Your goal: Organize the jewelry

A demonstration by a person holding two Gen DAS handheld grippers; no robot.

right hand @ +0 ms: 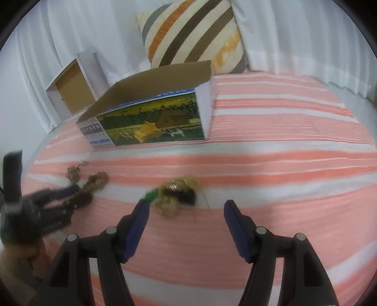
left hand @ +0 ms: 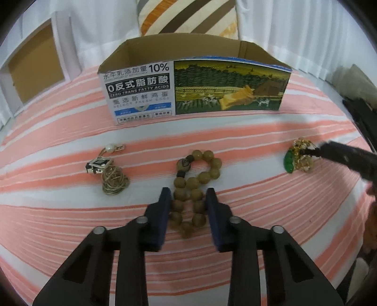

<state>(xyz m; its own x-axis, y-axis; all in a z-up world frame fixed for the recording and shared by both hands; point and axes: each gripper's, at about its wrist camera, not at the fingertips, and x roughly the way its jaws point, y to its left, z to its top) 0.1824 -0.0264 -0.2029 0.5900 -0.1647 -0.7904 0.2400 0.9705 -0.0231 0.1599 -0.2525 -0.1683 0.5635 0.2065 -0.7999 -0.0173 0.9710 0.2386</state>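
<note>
At the bottom of the left wrist view my left gripper [left hand: 188,195] has its fingers [left hand: 163,207] drawn in around the lower loop of the brown bead bracelet [left hand: 194,186]; whether the pads actually press the beads I cannot tell. In the right wrist view my right gripper [right hand: 186,207] holds its fingers well apart, just short of the gold chain with the green pendant [right hand: 175,195], which is blurred. Left of the bracelet lies a coiled necklace with a square pendant [left hand: 109,171]. All rest on the pink striped bedspread [left hand: 259,211]. Beyond, at upper centre, stands the open printed cardboard box [left hand: 195,87], a striped cushion [left hand: 188,17] behind it.
</note>
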